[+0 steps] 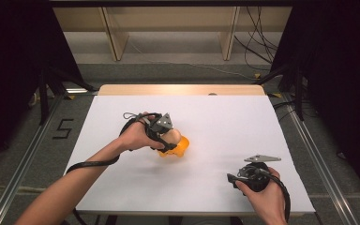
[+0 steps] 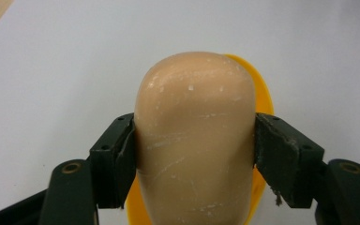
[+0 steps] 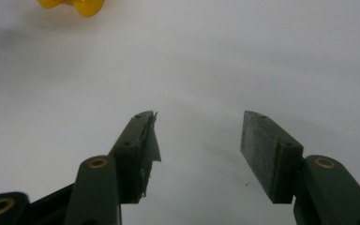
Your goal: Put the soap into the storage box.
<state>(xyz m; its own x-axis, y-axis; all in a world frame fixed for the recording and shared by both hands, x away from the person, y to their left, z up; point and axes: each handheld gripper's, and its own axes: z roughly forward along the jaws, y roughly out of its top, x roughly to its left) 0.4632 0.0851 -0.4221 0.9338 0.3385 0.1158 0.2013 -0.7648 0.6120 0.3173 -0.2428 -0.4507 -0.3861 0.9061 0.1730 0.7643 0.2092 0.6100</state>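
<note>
L tool (image 1: 172, 140) clenched on a beige rounded block (image 2: 197, 136), pads pressing both its sides, approx centre of high view, just above the yellow piece (image 1: 178, 149) on the white worktop (image 1: 215, 126). R tool (image 1: 236, 178) lower right, jaws apart, nothing btw them.

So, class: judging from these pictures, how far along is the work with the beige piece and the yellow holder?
Done: the left gripper has clamped the beige rounded piece. In hand: it holds that piece over the yellow holder; whether it is seated there or lifted clear cannot be told. Left: the right gripper waits open over the white table, holding nothing.
</note>
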